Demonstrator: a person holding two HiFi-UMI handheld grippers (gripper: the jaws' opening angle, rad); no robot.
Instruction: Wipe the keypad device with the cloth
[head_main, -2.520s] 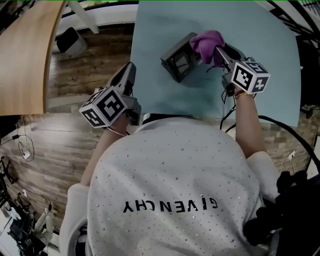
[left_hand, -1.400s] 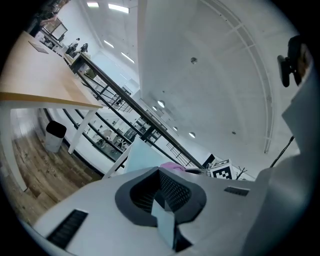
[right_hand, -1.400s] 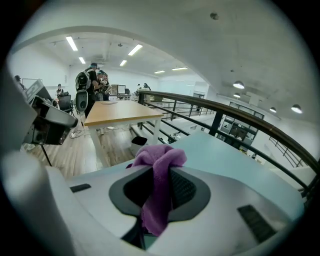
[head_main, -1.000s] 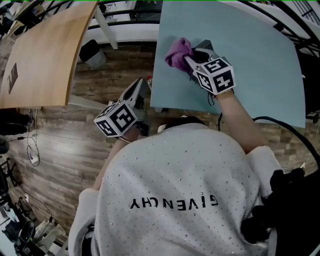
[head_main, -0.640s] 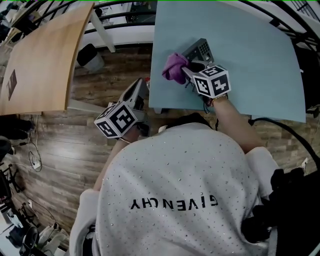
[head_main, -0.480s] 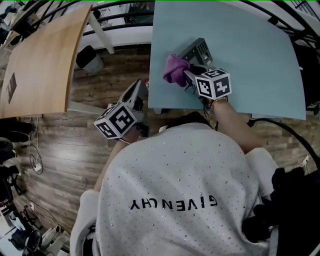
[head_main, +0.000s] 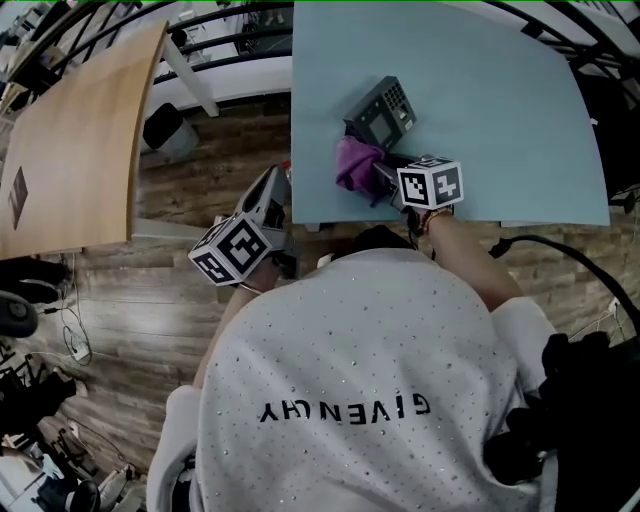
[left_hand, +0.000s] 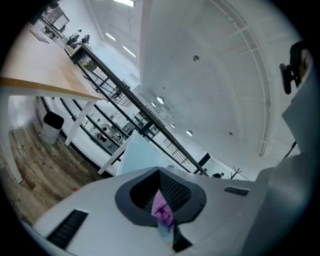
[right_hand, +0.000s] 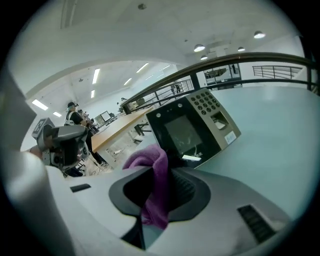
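Jaws of right gripper (head_main: 378, 172) pinch crumpled purple cloth (head_main: 354, 163) beside grey keypad device (head_main: 383, 112); left gripper (head_main: 275, 186) jaws together.

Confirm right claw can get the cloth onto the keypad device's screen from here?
Likely yes. The right claw is shut on the cloth, and the keypad device stands just beyond it on the table, screen turned toward the claw. Nothing shows between them.

Right gripper (head_main: 376, 173): drawn back off keypad device (head_main: 382, 110) toward near edge of table (head_main: 500, 120). Cloth (head_main: 353, 165): no longer draped over device, now bunched just beside its near side. Screen, keys: uncovered.
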